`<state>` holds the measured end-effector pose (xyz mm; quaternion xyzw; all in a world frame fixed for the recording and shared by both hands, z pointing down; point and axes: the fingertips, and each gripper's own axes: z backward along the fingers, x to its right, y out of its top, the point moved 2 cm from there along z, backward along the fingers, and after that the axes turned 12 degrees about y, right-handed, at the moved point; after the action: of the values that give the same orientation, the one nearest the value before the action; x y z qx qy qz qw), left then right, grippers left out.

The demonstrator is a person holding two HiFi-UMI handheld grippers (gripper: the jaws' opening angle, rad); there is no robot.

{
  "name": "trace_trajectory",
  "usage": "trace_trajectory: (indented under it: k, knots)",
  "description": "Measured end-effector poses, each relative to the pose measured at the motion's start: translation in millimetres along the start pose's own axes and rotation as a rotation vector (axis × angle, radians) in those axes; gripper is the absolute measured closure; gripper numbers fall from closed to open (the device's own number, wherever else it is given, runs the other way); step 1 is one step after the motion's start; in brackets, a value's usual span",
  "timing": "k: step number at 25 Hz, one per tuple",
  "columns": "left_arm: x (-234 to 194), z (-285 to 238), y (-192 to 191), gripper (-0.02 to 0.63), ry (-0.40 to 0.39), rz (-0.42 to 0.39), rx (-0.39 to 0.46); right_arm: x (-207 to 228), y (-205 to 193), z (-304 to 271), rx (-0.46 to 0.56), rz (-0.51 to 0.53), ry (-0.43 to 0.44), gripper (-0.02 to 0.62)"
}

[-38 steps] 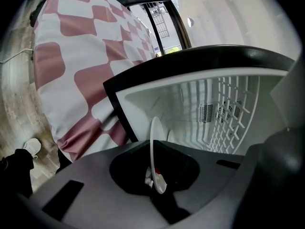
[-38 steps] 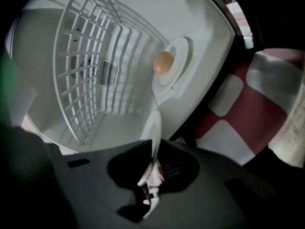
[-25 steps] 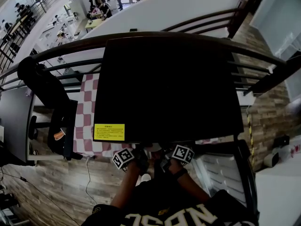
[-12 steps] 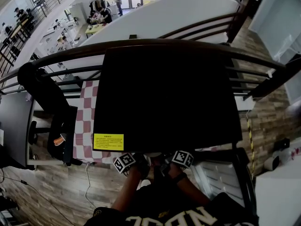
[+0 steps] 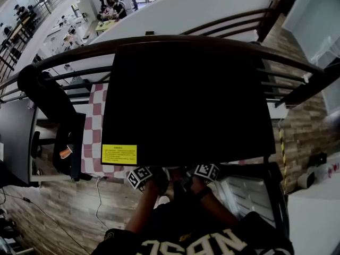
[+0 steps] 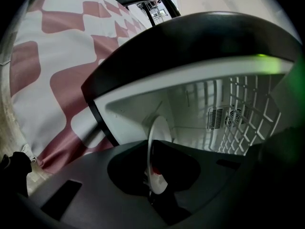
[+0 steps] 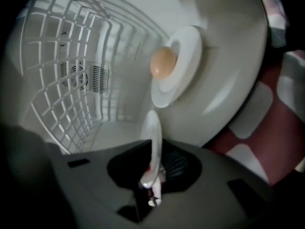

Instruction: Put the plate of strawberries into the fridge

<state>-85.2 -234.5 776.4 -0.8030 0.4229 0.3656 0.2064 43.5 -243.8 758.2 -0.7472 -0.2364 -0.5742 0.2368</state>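
My left gripper (image 6: 155,178) is clamped on the rim of the white plate (image 6: 158,140), and my right gripper (image 7: 152,178) is clamped on the opposite rim. Each gripper view shows the plate edge-on, running straight out from between the jaws. Of the strawberries (image 6: 155,171) I see only a sliver of red close to the left jaws, so I judge the fruit sits loose on top.

The plate's far edge is at the mouth of the small black fridge (image 5: 186,100), which stands on a pink-and-white checked tablecloth (image 6: 57,56). From my head view the fridge top hides the plate altogether, so I steer by the gripper views.

Inside, a white wire shelf (image 7: 57,56) lines one side. Another plate bearing a pale orange round thing (image 7: 164,63) already lies deeper in, near my right gripper's side.

To do this well, I should keep both grips equally firm and the plate level, push it in slowly so nothing rolls, stop short of that other plate, and release only once mine rests flat.
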Motion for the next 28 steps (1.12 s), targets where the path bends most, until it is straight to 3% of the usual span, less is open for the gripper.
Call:
trace_trajectory:
  k: [5,9,16,19,23,28]
  knots:
    - [-0.3,0.2,-1.7,0.575,0.007,0.014,0.007,-9.4,-1.2,0.8,-0.025,0.036,-0.012,0.541]
    - [8.7,1.7,-1.6,0.575,-0.012,0.022,0.015,-8.3,-2.5,2.9,-0.052,0.079,-0.012,0.478]
    - [10.5,1.0,-3.9,0.575,-0.016,0.027,0.013,-1.5,-16.7,14.2,-0.054,0.027,0.074,0.462]
    - [11.1,1.0,-3.9,0.575,-0.019,0.029,0.012,1.2,-26.9,21.4,-0.077,0.020,0.046,0.462]
    - [10.7,0.9,-5.6,0.575,-0.022,0.037,0.014,0.4,-38.8,19.8,-0.071,-0.016,0.106,0.463]
    - [9.3,0.0,-6.9,0.575,-0.020,0.041,0.015,1.2,-47.2,19.2,-0.070,-0.030,0.084,0.473]
